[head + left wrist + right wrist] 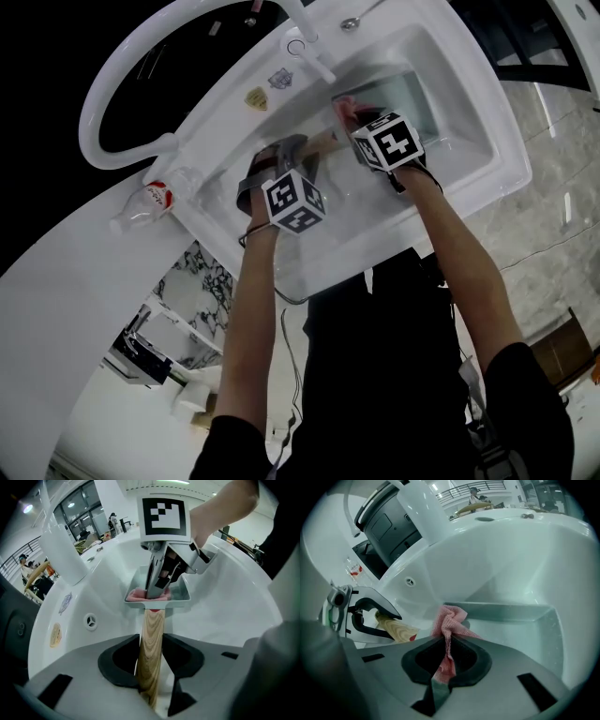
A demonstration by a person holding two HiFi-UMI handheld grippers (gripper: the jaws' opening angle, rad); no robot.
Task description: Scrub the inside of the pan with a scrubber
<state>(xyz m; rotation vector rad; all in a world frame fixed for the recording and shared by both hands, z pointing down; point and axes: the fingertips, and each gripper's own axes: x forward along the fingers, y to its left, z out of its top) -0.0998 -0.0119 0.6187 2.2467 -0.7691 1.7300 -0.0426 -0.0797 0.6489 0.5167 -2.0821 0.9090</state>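
Right gripper (447, 654) clenched on a pink mesh scrubber cloth (449, 619), inside the rectangular grey metal pan (525, 616).
Left gripper (151, 660) grasps the pan's pale wooden handle (152, 634); the pan sits in the white sink (473, 141). Sink-wall stickers (256, 97) are unreadable; a clear plastic bottle (150, 202), red label, lies beside the sink.
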